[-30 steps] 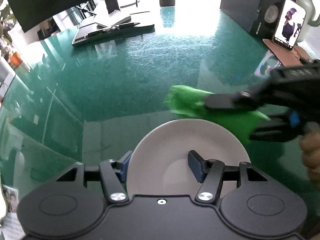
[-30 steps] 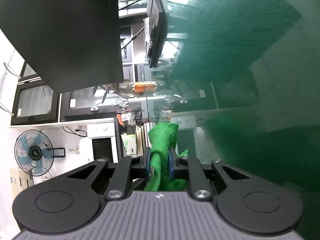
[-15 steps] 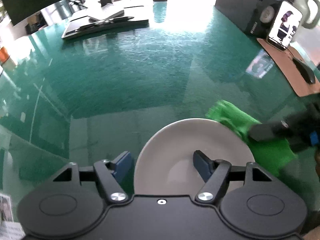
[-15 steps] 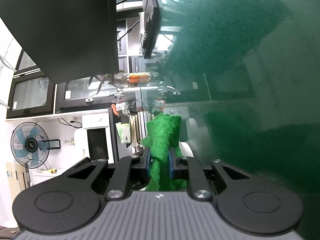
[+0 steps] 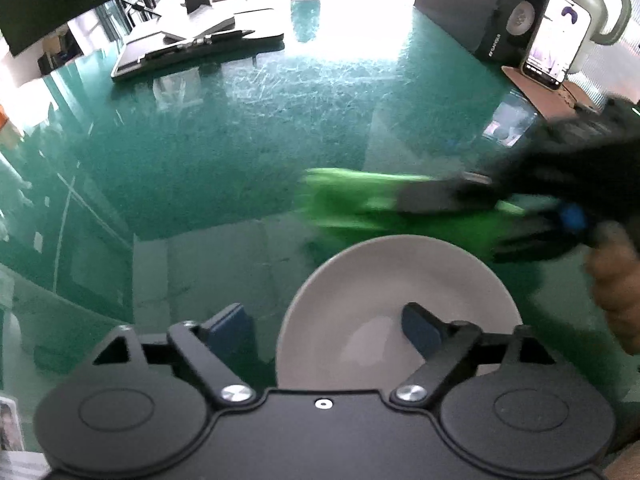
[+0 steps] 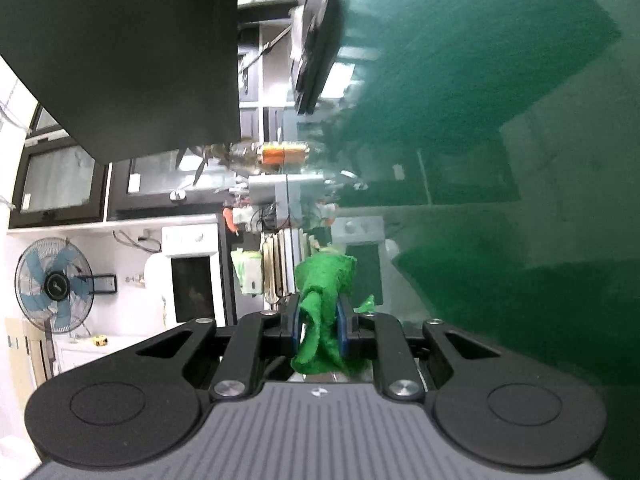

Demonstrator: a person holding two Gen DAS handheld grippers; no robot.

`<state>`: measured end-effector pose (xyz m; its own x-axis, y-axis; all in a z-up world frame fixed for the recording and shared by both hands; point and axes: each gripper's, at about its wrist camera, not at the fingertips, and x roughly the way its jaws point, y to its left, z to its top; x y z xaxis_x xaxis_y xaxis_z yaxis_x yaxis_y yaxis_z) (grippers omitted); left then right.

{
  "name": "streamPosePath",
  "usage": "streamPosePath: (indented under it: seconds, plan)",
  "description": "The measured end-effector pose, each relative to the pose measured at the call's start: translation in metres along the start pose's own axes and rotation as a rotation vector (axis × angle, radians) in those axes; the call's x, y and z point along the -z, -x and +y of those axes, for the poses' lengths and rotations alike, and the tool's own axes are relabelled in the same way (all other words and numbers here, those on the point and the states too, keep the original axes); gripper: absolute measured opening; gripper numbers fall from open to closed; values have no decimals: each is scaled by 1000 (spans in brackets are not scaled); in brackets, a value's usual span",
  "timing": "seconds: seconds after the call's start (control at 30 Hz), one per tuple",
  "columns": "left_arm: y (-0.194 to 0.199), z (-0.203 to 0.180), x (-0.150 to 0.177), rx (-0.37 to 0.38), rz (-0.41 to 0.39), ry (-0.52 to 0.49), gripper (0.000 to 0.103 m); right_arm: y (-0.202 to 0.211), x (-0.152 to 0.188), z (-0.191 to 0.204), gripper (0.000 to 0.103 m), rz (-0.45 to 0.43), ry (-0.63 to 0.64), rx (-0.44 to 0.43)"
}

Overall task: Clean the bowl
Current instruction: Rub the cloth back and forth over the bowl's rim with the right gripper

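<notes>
Left gripper (image 5: 324,326): jaws opening, standing apart astride the near rim of the round white ceramic bowl (image 5: 394,280); pads clear of it, left finger outside, right finger inside. Bowl rests on the glossy green glass tabletop (image 5: 224,152), lower centre of the left wrist view. Beyond its far-right rim, blurred: right gripper (image 6: 318,322), clamped on a crumpled bright green cloth (image 6: 324,300).

On the table (image 5: 240,168), the bowl (image 5: 384,280) sits at six o'clock. The cloth (image 5: 348,200) lies just behind it toward one o'clock. A phone (image 5: 558,40) stands at two o'clock; a laptop (image 5: 176,52) lies at eleven.
</notes>
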<state>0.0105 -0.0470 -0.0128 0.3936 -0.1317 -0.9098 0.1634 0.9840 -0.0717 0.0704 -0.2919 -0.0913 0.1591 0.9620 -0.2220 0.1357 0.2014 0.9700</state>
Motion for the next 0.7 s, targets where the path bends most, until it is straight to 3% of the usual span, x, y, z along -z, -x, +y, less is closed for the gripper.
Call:
streamPosePath:
  seconds: [0.1, 0.13, 0.33, 0.4, 0.5, 0.7]
  plan:
    - [3, 2, -2, -13, 4, 13, 80, 26, 18, -7, 18, -10, -24, 16]
    - [5, 3, -2, -12, 2, 22, 71, 33, 24, -10, 18, -12, -33, 20]
    - [19, 5, 9, -13, 13, 76, 71, 49, 33, -27, 18, -88, -109, -16]
    - [18, 5, 16, -22, 38, 71, 67, 47, 31, -27, 18, -87, -99, -14]
    - [19, 8, 16, 12, 32, 90, 44, 40, 28, -22, 18, -63, -71, -8]
    - [19, -1, 8, -5, 23, 13, 42, 12, 8, -14, 18, -44, -39, 5]
